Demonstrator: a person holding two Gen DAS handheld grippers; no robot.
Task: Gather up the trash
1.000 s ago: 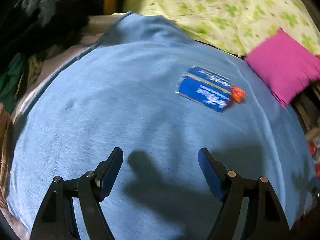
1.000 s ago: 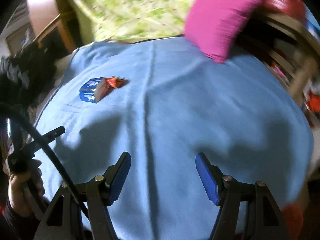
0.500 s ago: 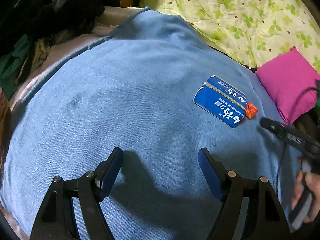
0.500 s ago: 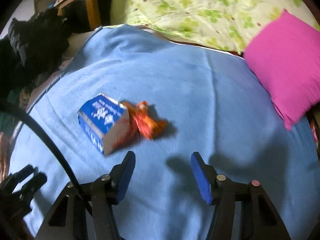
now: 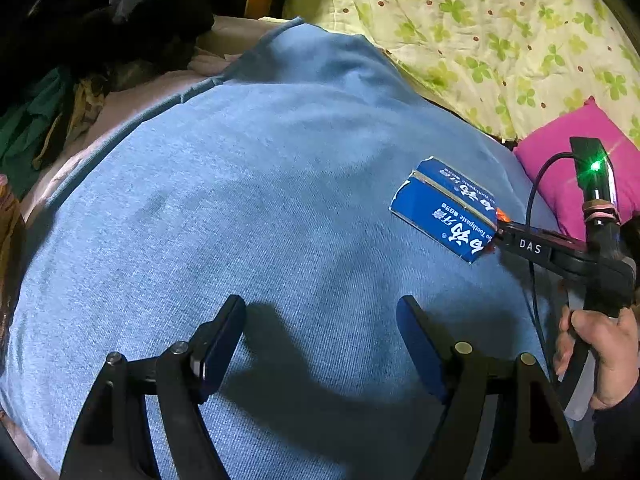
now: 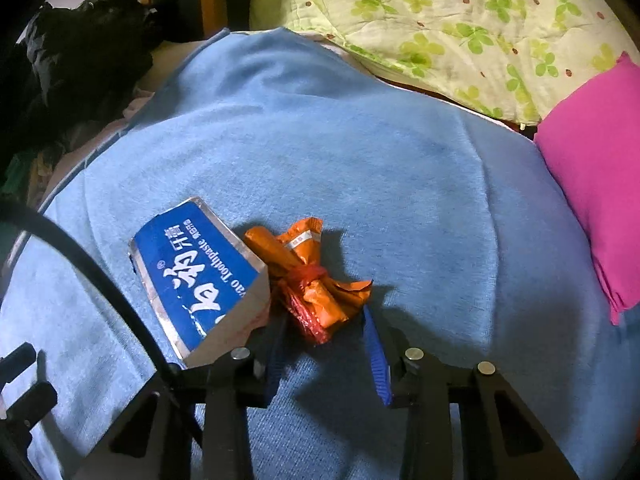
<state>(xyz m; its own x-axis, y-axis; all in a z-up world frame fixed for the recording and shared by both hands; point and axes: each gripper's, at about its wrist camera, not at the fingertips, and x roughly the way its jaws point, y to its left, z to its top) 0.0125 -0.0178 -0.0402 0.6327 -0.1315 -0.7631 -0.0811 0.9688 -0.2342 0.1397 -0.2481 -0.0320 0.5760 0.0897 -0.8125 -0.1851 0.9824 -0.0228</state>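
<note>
Trash lies on a blue blanket (image 6: 400, 168): a crumpled orange wrapper (image 6: 316, 284) touching the right side of a blue toothpaste box (image 6: 196, 276). In the right wrist view the right gripper (image 6: 324, 332) sits at the wrapper's near end, its jaws having just been closing, with the wrapper's tip between the blue pads; whether they press on it cannot be told. The left gripper (image 5: 320, 344) hovers over bare blanket, jaws wide apart with nothing between them, the box (image 5: 448, 216) farther off to its right. A hand (image 5: 600, 356) grips the right tool's handle. A pink pillow (image 6: 600, 168) and green-patterned quilt (image 6: 440, 20) lie beyond.
</note>
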